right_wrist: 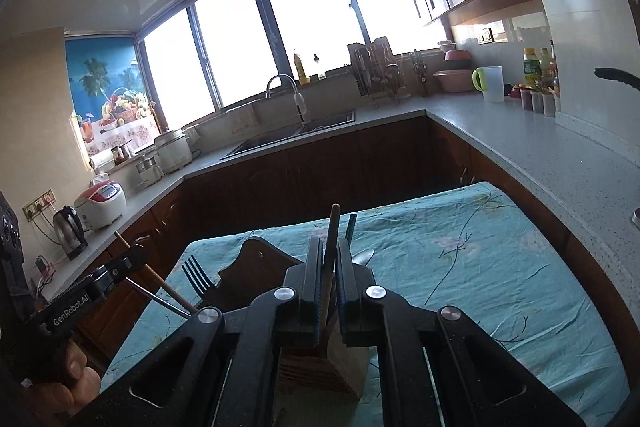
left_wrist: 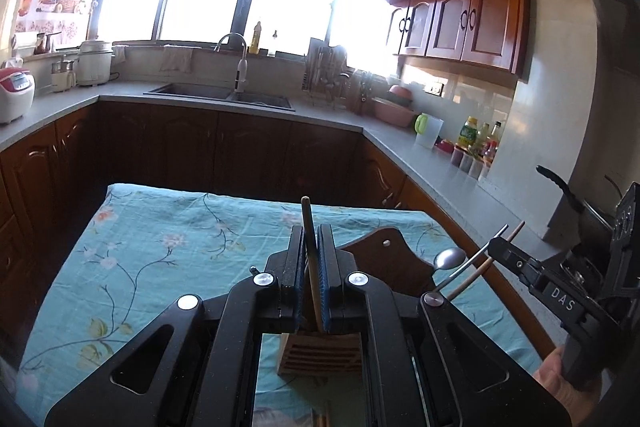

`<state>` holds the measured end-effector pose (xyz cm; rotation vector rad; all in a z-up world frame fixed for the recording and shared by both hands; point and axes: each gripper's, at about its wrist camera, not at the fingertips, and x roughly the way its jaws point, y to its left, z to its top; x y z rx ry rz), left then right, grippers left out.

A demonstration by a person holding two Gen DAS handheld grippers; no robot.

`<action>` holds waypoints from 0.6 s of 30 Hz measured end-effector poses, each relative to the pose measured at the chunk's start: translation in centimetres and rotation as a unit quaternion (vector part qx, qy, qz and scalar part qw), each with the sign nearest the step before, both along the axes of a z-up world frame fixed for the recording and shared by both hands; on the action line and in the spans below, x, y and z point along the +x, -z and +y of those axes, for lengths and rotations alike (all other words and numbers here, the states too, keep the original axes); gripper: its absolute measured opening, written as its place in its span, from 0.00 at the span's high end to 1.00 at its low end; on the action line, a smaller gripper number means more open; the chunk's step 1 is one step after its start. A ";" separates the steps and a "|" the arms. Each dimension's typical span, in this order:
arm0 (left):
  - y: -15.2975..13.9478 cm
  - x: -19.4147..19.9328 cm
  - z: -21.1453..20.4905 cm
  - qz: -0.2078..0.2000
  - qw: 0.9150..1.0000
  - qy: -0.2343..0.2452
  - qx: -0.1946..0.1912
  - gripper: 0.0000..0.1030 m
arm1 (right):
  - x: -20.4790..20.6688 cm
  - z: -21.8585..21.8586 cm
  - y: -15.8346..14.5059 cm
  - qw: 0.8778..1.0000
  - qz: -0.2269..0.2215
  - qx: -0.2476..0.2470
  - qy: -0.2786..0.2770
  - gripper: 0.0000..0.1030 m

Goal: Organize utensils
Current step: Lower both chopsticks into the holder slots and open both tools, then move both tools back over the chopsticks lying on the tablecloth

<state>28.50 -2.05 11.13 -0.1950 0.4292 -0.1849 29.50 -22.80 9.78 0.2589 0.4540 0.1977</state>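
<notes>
Both hand-held grippers hover above the bench draped in a turquoise floral cloth (left_wrist: 160, 227), each clenched on slender utensils. The left hand-held gripper (left_wrist: 311, 267) pinches a thin wooden chopstick (left_wrist: 307, 223) standing nearly upright between its pads; seen from the right side, a thin metal rod is held with it. The right hand-held gripper (right_wrist: 331, 275) grips another pale wooden chopstick (right_wrist: 333, 231), also upright.

Directly below both, near the bench's near edge, sits a slotted wooden utensil block (left_wrist: 320, 355), so the sticks seem held vertically to drop into its slots. A dark wooden board (left_wrist: 394, 259) lies toward the middle of the bench, with a steel spoon (left_wrist: 450, 259) and a dark-tined metal fork (right_wrist: 196, 277) waiting beside it, presumably next in line.
</notes>
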 end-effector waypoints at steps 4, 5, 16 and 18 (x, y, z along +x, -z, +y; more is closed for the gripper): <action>-0.2 0.1 0.1 0.003 1.000 -0.002 0.000 0.95 | 0.1 -0.2 0.0 1.000 0.006 0.004 -0.001 0.94; -0.2 0.1 0.1 0.003 1.000 -0.003 0.001 0.94 | 0.1 -0.3 0.0 1.000 0.007 0.004 -0.001 0.94; -1.6 -0.9 0.6 -0.006 1.000 0.017 -0.018 0.63 | -0.4 -1.3 -0.7 0.999 0.002 0.034 -0.006 0.46; -2.5 -1.9 1.0 -0.023 0.999 0.017 -0.030 0.49 | -1.3 -1.8 -1.5 0.999 -0.016 0.042 -0.001 0.33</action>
